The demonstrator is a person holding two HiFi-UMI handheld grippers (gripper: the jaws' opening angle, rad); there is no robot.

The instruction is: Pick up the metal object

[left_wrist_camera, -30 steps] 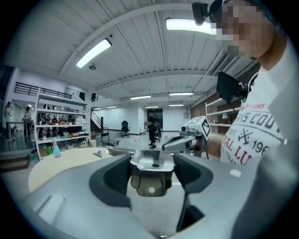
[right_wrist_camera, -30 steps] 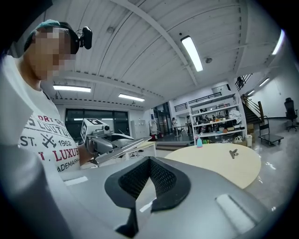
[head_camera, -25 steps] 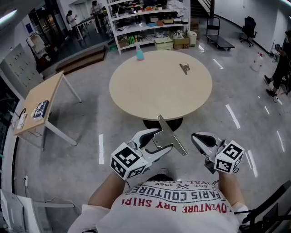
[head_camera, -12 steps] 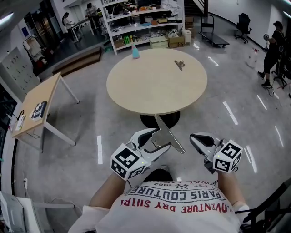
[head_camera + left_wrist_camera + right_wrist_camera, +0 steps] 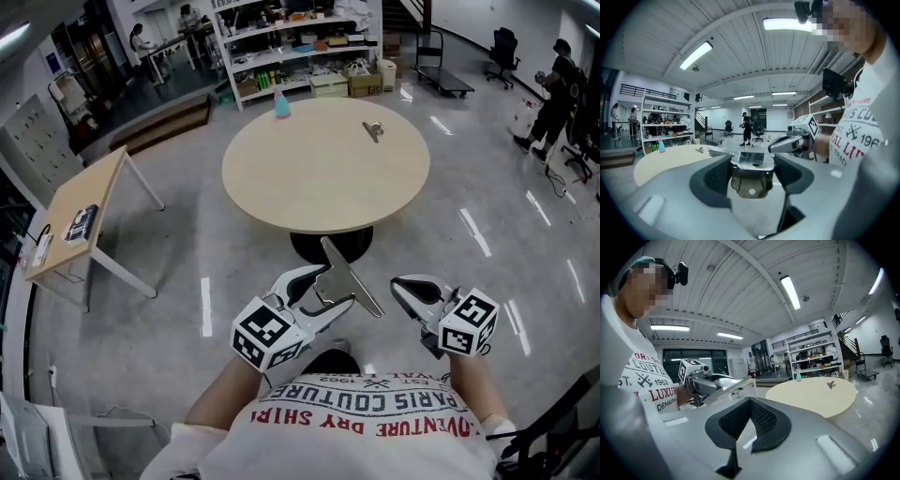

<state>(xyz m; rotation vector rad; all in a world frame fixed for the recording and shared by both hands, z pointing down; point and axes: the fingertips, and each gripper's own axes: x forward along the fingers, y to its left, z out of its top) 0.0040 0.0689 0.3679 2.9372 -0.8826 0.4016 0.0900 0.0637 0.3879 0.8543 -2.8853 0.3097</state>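
Left gripper [image 5: 322, 292]: clamped on a metal piece [image 5: 751, 174]. In the left gripper view the piece fills the gap between the two pads, touching both. From the head view its flat blade sticks out past the jaw tips and slants up and to the right of that gripper. It is carried in the air at my waist, touching nothing else.

Right gripper [image 5: 405, 285]: jaws closed tip to tip, nothing between them. It hangs just to the right of the held piece, apart from it (the piece's blade shows at the left of the right gripper view, clear of the pads).

Ahead of both grippers, well apart: a round table [image 5: 281, 211]. On its far side lie a small metal clip [image 5: 374, 130], ahead and a little right of the right gripper, and a bottle [image 5: 281, 106], ahead of the left one.

Progress, my reading: the pick-up looks done, with the metal piece lifted and firmly gripped. If the table's clip is also meant, that one is untouched and I would have to close the whole distance to the table first.
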